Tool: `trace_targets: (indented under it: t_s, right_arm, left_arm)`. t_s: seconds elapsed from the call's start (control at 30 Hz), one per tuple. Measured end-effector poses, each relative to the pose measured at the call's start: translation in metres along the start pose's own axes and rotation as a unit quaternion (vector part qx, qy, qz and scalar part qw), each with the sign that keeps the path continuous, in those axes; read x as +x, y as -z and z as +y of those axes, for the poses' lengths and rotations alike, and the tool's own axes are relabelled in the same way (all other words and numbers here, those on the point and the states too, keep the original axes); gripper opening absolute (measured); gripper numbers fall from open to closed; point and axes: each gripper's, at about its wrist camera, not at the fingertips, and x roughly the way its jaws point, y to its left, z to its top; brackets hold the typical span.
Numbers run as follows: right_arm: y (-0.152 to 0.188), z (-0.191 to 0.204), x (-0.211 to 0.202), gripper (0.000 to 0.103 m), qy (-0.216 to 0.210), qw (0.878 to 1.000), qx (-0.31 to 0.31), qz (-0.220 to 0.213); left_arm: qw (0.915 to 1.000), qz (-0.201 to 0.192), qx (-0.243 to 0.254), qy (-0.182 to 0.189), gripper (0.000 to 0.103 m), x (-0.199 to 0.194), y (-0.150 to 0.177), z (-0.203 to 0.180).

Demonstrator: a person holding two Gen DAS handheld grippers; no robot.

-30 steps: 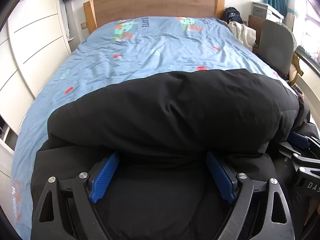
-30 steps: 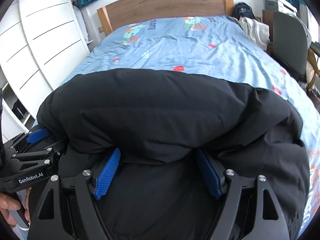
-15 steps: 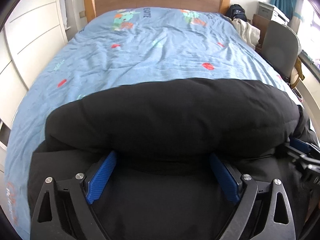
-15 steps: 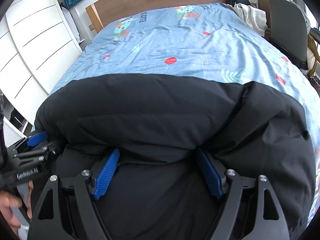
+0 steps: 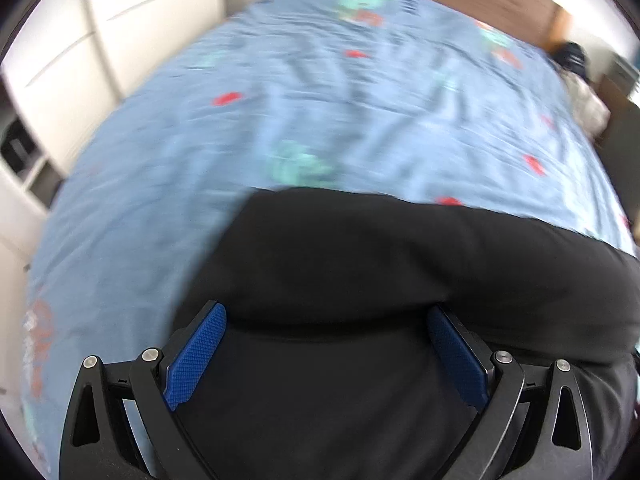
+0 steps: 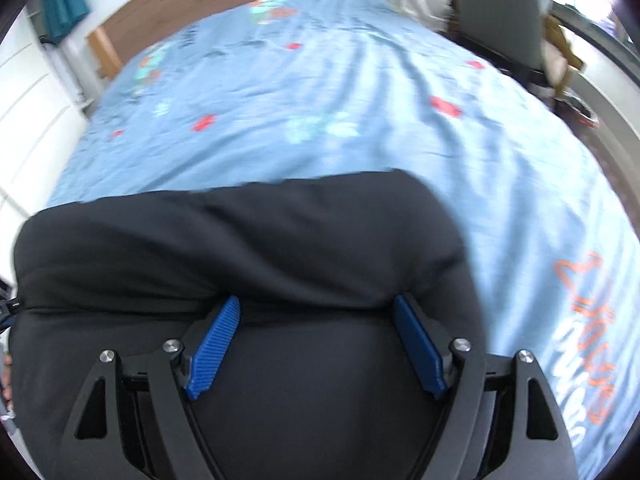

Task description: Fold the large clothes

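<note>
A bulky black garment (image 5: 400,280) is found lying folded over on the blue patterned bedsheet (image 5: 320,120), at its near end; a thick rolled fold is seen across both views. The left gripper (image 5: 326,320) is held with jaws wide apart, its blue pads (image 5: 196,360) tucked under the fold; the right gripper (image 6: 316,312) is likewise spread, nothing clamped. Both views are blurred; a wooden headboard (image 6: 200,8) is noted beyond.

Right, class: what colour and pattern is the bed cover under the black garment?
Light blue bed cover with small red and teal motifs; clearest in the right wrist view.
</note>
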Motion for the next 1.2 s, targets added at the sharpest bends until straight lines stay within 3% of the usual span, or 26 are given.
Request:
trace_targets:
  t_s: [0.2, 0.4, 0.47, 0.57, 0.67, 1.2]
  right_arm:
    - [0.005, 0.003, -0.036, 0.079, 0.005, 0.999, -0.008, -0.051]
    - [0.03, 0.061, -0.087, 0.079, -0.064, 0.99, -0.072, -0.101]
    - [0.041, 0.08, -0.094, 0.079, -0.083, 0.987, -0.087, -0.104]
    - [0.062, 0.105, -0.093, 0.079, -0.109, 0.983, -0.112, -0.094]
    - [0.079, 0.118, -0.076, 0.079, -0.099, 0.982, -0.14, -0.078]
    - [0.095, 0.043, -0.065, 0.079, -0.04, 0.992, -0.09, -0.073]
  left_arm:
    - [0.999, -0.041, 0.018, -0.006, 0.095, -0.034, 0.014, 0.016]
    - [0.9956, -0.078, 0.043, 0.029, 0.095, -0.062, 0.048, 0.004]
    - [0.9949, -0.078, 0.047, 0.043, 0.095, -0.06, 0.058, -0.004]
    - [0.9935, -0.088, 0.067, 0.027, 0.095, -0.053, 0.069, -0.018]
    - [0.9933, -0.09, 0.068, 0.024, 0.095, -0.047, 0.077, -0.019]
    - [0.9907, -0.118, 0.057, 0.036, 0.095, -0.051, 0.097, -0.007]
